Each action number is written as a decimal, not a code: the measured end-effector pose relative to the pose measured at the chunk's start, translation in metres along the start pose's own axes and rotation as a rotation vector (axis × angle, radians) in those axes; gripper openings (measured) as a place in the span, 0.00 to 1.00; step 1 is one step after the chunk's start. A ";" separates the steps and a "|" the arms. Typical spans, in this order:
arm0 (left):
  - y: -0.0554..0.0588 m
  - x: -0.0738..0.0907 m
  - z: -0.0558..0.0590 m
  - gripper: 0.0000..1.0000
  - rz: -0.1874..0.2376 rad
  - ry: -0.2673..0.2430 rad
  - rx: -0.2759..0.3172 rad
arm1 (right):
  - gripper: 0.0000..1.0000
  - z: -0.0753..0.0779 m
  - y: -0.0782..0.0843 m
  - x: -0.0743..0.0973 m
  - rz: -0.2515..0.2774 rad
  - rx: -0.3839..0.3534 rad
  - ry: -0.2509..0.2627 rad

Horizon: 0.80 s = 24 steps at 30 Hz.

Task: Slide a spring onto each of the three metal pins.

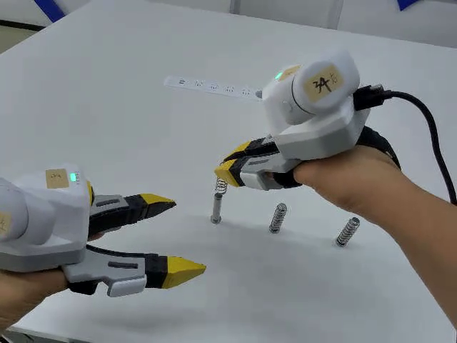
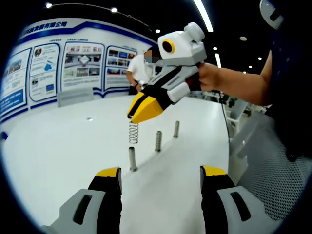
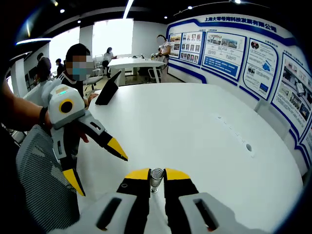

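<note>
Three metal pins stand upright on the white table (image 1: pixel 107 121). The left pin (image 1: pixel 216 209) is bare. The middle pin (image 1: pixel 278 218) and the right pin (image 1: pixel 348 231) each carry a spring. My right gripper (image 1: pixel 227 173) is shut on a third spring (image 1: pixel 221 186), which hangs just above the bare pin's top. In the right gripper view the spring (image 3: pixel 156 178) sits pinched between the yellow tips. In the left gripper view the spring (image 2: pixel 133 132) hangs over the bare pin (image 2: pixel 132 159). My left gripper (image 1: pixel 187 237) stands open at the lower left, holding nothing, short of the pins.
A white power strip (image 1: pixel 211 87) lies on the table behind the pins. A black cable (image 1: pixel 428 128) trails from the right gripper toward the right. In the right gripper view, people sit beyond the table's far edge near a black tablet (image 3: pixel 108 87).
</note>
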<state>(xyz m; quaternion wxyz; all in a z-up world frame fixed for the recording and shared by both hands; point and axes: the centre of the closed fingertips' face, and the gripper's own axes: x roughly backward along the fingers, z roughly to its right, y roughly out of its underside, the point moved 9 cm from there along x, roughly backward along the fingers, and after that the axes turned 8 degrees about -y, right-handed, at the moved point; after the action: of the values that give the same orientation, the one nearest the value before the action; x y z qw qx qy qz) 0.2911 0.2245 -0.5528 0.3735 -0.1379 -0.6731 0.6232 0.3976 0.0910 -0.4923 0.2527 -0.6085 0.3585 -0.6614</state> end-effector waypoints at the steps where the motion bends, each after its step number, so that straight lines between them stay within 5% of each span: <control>1: 0.000 0.000 0.000 0.67 0.000 0.001 0.003 | 0.11 0.000 0.000 -0.001 0.002 -0.001 0.000; 24: 0.004 0.001 0.000 0.74 -0.018 -0.002 0.033 | 0.11 0.007 0.015 -0.017 -0.024 -0.021 -0.015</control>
<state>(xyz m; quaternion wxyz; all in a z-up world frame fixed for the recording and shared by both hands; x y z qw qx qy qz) 0.2893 0.2264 -0.5559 0.3808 -0.1251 -0.6643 0.6309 0.4052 0.0939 -0.5144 0.2408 -0.6205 0.3561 -0.6559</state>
